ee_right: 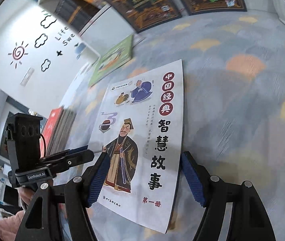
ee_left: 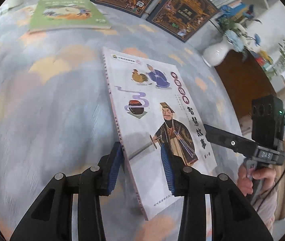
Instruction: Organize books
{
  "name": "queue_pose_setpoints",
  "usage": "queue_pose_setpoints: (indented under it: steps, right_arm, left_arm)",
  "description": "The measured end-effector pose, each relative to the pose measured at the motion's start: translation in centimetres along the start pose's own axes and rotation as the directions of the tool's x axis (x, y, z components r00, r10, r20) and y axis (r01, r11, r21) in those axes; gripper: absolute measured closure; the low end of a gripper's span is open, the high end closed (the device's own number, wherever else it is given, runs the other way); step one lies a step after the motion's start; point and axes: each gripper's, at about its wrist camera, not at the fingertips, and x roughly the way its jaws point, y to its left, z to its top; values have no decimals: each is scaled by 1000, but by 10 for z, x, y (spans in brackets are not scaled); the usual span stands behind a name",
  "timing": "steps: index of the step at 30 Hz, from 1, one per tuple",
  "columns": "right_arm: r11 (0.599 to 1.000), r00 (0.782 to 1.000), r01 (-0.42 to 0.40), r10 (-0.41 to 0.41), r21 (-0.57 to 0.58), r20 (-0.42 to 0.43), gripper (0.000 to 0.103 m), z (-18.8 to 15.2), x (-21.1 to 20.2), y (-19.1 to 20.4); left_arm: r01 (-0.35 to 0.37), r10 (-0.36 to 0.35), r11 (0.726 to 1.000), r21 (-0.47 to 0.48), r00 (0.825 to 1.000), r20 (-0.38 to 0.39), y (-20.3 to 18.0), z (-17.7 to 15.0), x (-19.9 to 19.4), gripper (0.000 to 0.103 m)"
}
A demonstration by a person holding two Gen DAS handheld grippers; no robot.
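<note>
Both grippers carry one white storybook above the patterned table.

Left gripper (ee_left: 141, 170) pinches the white storybook (ee_left: 158, 120) at its spine edge; right gripper (ee_right: 144, 178) brackets the opposite edge, jaws wide, pad contact unclear. Two-sided hold likely keeps the thin book flat. Green book (ee_left: 66, 14) and two dark books (ee_left: 162, 6) lie well apart. Background smeared; the book's underside is hidden.

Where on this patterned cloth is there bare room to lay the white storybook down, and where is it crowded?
Bare cloth lies between the white storybook and the green picture book; more spreads beyond the storybook's free edge. The far edge is crowded: two dark ornate books, the white vase, and a book stack at the side.
</note>
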Motion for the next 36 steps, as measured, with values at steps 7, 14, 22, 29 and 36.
queue_pose_setpoints:
  steps: [7,14,22,29,36]
  right_arm:
    - [997,997,-74,74,-15,-31,31,-31,2,19]
    - [979,978,-203,204,19,-48,51,-21,7,-11]
    - [963,963,-268,269,36,-31,94,-6,18,-38]
    - [965,965,-262,262,12,-2,95,-14,11,-36]
    - [965,965,-263,263,0,11,95,-15,10,-34]
  left_arm:
    - [72,-72,997,-18,997,-6,22,-21,-19,65]
    - [63,-63,998,-8,998,16,30,-11,-9,79]
    - [54,-54,998,13,998,12,32,4,-3,79]
    - [13,-17,998,55,997,75,27,2,-1,80]
    - [-40,27,994,100,991,130,21,-3,-2,79]
